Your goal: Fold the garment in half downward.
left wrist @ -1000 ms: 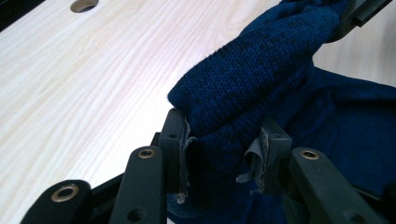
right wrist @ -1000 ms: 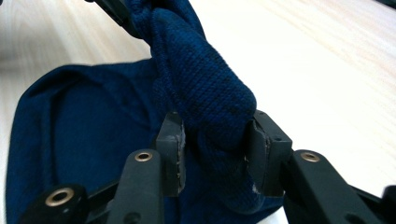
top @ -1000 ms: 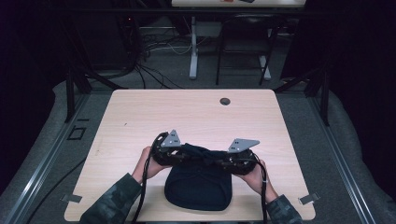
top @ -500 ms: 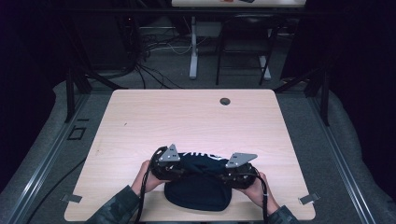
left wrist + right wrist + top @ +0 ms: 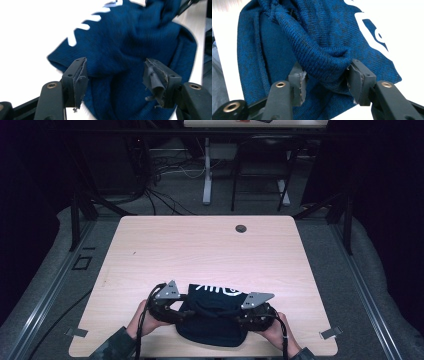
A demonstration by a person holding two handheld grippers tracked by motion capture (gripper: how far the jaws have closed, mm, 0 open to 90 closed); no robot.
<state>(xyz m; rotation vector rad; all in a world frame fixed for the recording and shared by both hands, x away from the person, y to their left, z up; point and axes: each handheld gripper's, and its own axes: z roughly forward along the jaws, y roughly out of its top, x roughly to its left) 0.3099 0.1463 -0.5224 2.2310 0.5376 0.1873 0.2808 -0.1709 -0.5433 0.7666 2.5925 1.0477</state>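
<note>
Both hands have drawn back along the pale wooden table (image 5: 200,245) above grey floor (image 5: 380,285).

The room is dim and the walls around go almost black, while the pale counter (image 5: 210,250) catches most of the light from above. The high view is soft and grainy. In both gripper views the counter is blown out to plain white glare. The left gripper view smears the blue knit sweater (image 5: 130,50) toward its far edge; the right gripper view shows its weave sharply.
</note>
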